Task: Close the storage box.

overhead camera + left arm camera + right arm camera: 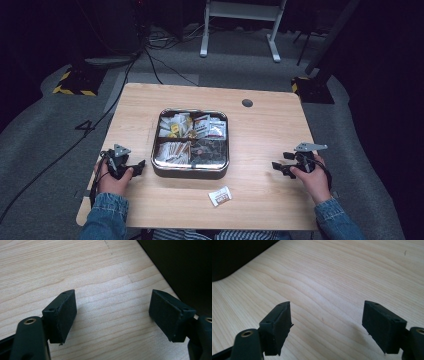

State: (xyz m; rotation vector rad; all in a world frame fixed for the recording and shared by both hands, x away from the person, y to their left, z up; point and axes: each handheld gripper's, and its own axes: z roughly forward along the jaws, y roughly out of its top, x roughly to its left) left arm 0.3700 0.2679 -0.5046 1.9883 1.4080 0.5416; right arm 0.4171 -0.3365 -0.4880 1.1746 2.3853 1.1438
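Wooden table (260, 130), unreadable white packet (220, 196)

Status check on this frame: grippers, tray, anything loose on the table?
Left gripper open, empty, left of tray. Right gripper open, empty, at table's right. Tray holds packets in four compartments. One loose packet lies in front of tray.

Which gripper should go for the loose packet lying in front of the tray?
Probably the right gripper. The packet lies on the table near its front edge, right of the tray's middle. The left gripper is about as far away, beside the tray's left wall. Both have open, empty jaws.
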